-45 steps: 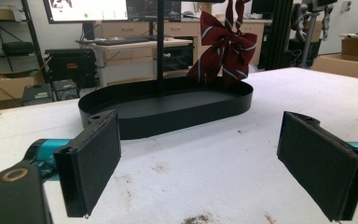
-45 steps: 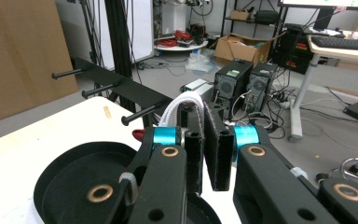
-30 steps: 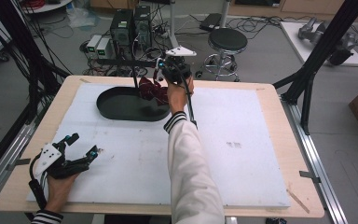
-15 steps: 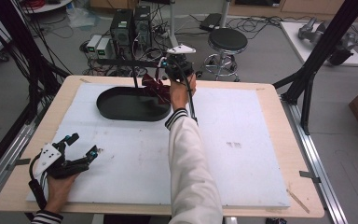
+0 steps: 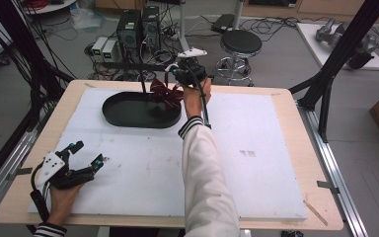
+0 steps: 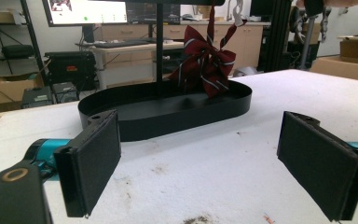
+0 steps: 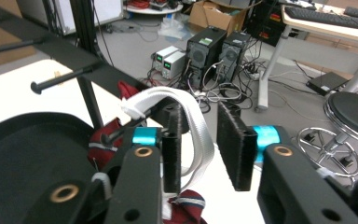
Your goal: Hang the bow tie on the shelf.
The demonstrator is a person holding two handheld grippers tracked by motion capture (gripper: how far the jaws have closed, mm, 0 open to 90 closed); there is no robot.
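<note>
The dark red striped bow tie point(image 5: 167, 94) hangs by its white strap point(image 7: 186, 116) from a peg point(image 7: 60, 79) of the black stand point(image 5: 143, 74), dangling over the right end of the black oval tray point(image 5: 123, 116) at the far side of the table. In my right gripper view the strap loops over the end of a peg and runs down between my two pads. My right gripper point(image 7: 199, 144) is up at the strap, and its jaws have just been opening: the strap lies against the left pad, while a clear gap shows between it and the right pad, so I am not pinching it. More of the tie's red cloth shows below the jaws.

In the high view my right hand point(image 5: 196, 91) is stretched out over the far edge of the white board point(image 5: 256, 163), just beside the tray's right end.

My left gripper point(image 6: 200, 172) rests well apart, near the front left corner of the board. Its jaws stand wide open with nothing between them, and it points across the board toward the tray and the hanging tie.
</note>
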